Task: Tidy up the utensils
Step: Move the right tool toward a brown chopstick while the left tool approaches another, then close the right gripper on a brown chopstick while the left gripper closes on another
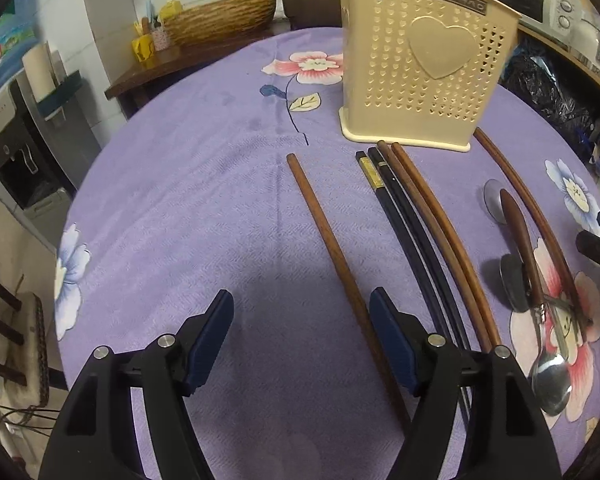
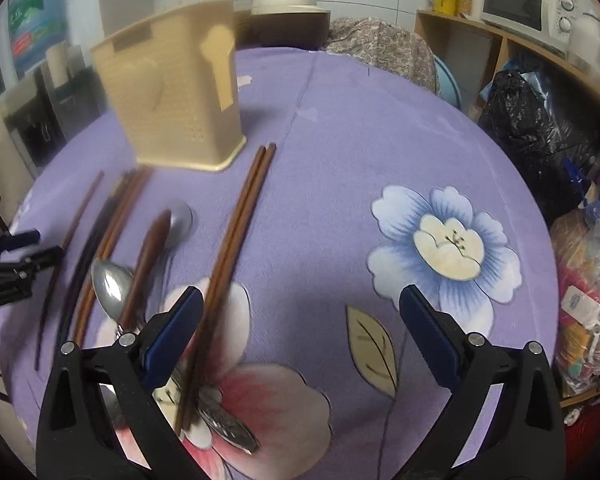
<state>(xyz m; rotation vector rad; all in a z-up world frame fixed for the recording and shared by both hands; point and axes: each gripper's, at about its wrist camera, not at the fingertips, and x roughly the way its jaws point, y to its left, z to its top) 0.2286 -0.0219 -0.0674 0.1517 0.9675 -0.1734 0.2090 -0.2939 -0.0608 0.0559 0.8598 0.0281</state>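
- On the purple floral tablecloth (image 1: 204, 216), a beige perforated utensil holder (image 1: 424, 68) stands upright at about 1 o'clock in the left wrist view, with a raised heart on its face.
- At 12 o'clock from the left gripper (image 1: 302, 336), a single brown chopstick (image 1: 332, 252) lies on the cloth, and its near end passes just inside the right-hand finger.
- Left gripper: jaws stand wide apart, nothing held; the pads touch no utensil.
- Toward 2 o'clock lie a black chopstick pair (image 1: 400, 216) and, touching it, a brown chopstick pair (image 1: 440, 232), both pointing at the holder's base.
- Further toward 3 o'clock, a wooden-handled spoon (image 1: 518, 232) and a steel spoon (image 1: 552, 384) rest on the pink flower print, crossed by another brown stick (image 1: 536, 216).
- Right gripper (image 2: 302, 332): jaws wide apart, empty, over the cloth.
- Near its left finger, at 11 o'clock, lies a brown pair (image 2: 240, 216), reaching toward the holder.
- Right wrist view is blurred on its left side; the utensils there appear to match those listed, but detail cannot be confirmed.
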